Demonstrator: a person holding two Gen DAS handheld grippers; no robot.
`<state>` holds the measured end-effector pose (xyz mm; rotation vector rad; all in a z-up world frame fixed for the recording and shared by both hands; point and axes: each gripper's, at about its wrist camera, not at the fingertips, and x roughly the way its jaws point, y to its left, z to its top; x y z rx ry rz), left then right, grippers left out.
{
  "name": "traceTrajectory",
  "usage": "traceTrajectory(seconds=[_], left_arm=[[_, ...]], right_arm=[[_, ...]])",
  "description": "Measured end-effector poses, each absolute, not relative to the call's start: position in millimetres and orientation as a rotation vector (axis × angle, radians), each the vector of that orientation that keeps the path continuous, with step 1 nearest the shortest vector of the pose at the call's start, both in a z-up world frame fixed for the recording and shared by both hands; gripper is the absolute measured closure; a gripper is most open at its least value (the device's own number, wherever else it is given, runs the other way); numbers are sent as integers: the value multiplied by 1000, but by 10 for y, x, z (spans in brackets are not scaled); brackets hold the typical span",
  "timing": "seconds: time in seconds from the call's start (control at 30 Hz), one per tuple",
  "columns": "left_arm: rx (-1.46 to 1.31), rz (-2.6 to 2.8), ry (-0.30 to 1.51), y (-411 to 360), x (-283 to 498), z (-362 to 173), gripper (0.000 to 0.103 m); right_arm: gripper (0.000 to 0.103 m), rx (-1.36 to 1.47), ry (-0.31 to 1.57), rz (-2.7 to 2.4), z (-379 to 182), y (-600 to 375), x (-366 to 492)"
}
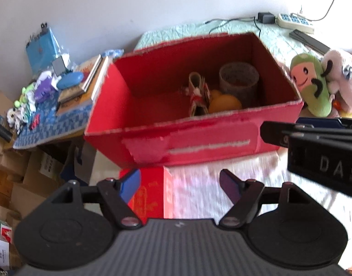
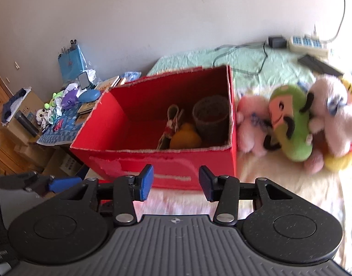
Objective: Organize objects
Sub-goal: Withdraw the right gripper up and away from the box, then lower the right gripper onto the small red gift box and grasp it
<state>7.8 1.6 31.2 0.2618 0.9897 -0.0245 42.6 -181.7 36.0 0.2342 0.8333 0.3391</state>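
A red cardboard box (image 1: 198,135) (image 2: 166,161) stands open on the bed. Inside it are a grey woven cup (image 1: 239,80) (image 2: 210,117), an orange ball (image 1: 225,104) (image 2: 185,136) and a small red-and-white item (image 1: 198,96) (image 2: 171,126). Right of the box lies a pile of plush toys: a green one (image 1: 313,87) (image 2: 290,122), a white one (image 1: 341,78) (image 2: 332,115) and a pink one (image 2: 251,124). My left gripper (image 1: 179,186) is open and empty in front of the box. My right gripper (image 2: 176,182) is open and empty too, and appears at the right edge of the left wrist view.
A cluttered side table (image 1: 49,119) (image 2: 61,128) with books, small figures and a blue bag stands left of the box. Cardboard cartons (image 1: 19,179) are stacked below it. A power strip (image 1: 295,21) (image 2: 309,44), charger and cable lie on the green quilt behind the box.
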Motion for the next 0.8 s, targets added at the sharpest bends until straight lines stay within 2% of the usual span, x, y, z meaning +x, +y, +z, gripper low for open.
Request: traceTrajectory(seconds=[0.17,0.23,0.4,0.8], left_arm=[[260,-6,1023,44,42,204,25],[266,3,1030,52,18,175,24],[257,25,1055,123,2,126,24],[202,54,1094,498,9,34,20]], right_arm=[[56,238,886,345,219,-1783,411],[62,249,910,350,165,-1779,413],[67,280,963,375,86,-1727,420],[68,298,1040,446,-27,-1375,499]])
